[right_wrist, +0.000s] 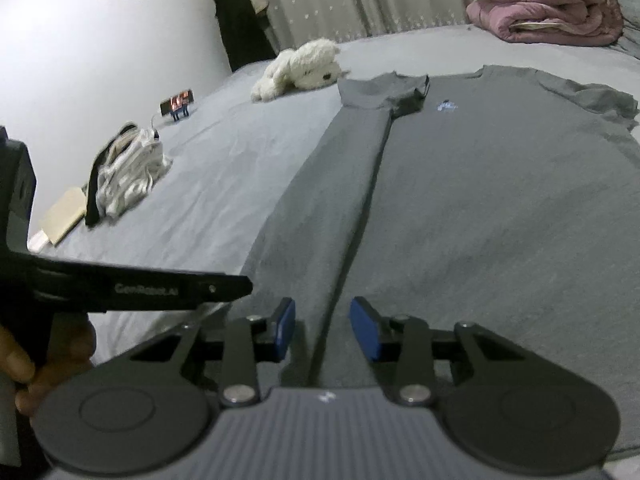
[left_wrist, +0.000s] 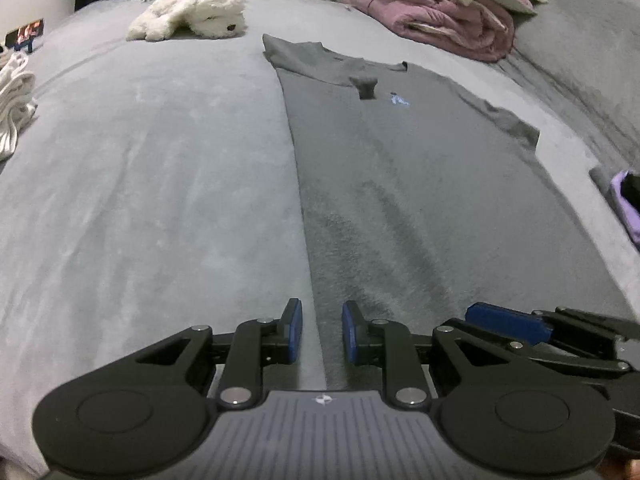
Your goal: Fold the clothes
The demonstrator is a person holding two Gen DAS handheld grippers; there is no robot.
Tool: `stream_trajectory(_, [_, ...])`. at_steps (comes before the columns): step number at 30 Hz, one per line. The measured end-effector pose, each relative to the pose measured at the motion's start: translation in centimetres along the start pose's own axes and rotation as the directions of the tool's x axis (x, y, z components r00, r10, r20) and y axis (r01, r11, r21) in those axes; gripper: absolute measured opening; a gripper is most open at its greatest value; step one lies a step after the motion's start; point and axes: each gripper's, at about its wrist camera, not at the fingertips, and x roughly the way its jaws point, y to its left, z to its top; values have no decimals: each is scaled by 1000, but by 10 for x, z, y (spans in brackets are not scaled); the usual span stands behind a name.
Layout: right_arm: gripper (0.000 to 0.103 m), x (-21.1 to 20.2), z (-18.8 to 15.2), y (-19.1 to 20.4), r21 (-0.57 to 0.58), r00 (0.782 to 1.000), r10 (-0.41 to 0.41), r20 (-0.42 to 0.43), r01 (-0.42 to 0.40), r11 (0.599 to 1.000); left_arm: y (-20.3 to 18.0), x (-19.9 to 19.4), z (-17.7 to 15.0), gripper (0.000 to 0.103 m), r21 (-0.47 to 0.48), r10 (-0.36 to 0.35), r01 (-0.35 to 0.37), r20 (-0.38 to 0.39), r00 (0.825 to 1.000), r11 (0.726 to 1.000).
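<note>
Two pairs of blue-padded jaws stand apart, gripping nothing: the left gripper (left_wrist: 322, 332) and right gripper (right_wrist: 323, 328) hover over the hem of a soft grey T-shirt (right_wrist: 480, 200) lying flat on the grey bed (left_wrist: 140, 180), one side folded inward. At 11 o'clock lies a fluffy white plush toy (left_wrist: 192, 14); at 1 o'clock a rolled mauve quilt (left_wrist: 440, 12), cut off by the frame edge.

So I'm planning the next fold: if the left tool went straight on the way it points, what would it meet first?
Probably the folded left edge of the dark grey cotton T-shirt, which runs between the open left tool fingers; height above it is unclear.
</note>
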Motion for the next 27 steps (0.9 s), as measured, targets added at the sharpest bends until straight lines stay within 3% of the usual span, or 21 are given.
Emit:
stream_trajectory(5, [27, 1, -2, 6, -33, 999, 27, -24, -28, 999, -3, -6, -2, 21, 37, 32, -32, 5, 999, 999])
stream_trajectory(10, [27, 1, -1, 5, -33, 1000, 12, -5, -12, 999, -3, -12, 4, 21, 17, 11, -11, 48, 999, 1000])
stream_trajectory(18, [18, 2, 0, 1, -33, 1000, -31, -4, 31, 999, -5, -1, 2, 21, 32, 27, -27, 24, 999, 999])
stream_trajectory(24, [18, -2, 1, 4, -46, 999, 23, 43, -21, 999, -6, 2, 0, 21, 39, 24, -25, 24, 999, 999])
stream_trajectory(27, [17, 9, -3, 10, -83, 1000, -7, 1, 7, 997, -6, 3, -1, 22, 42, 23, -24, 25, 999, 999])
